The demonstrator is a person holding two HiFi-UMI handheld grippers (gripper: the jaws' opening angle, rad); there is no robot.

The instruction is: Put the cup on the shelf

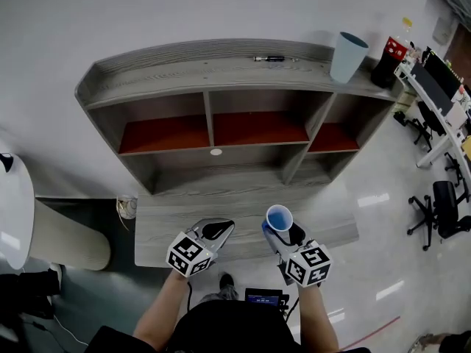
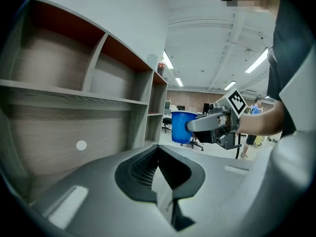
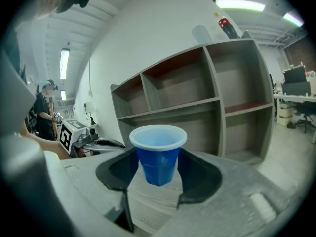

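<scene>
Right gripper [image 1: 284, 234] clamping blue cup [image 1: 279, 217], upright, rim up, lower centre of frame. Shelf [image 1: 184, 76] sitting straight above it in frame, open compartments facing cup. Left gripper [image 1: 219, 230] riding alongside, jaws together, empty.

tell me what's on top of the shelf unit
A pale cup, a dark bottle with a red label and a small pen-like thing. The top board behind cup and bottle is covered.

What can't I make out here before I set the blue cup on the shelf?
- Small dark item on the shelf top: too small to identify, head view.
- Blue cup wall: hidden under its own rim, head view.
- Bottle base: behind the shelf's top edge, right gripper view.
</scene>
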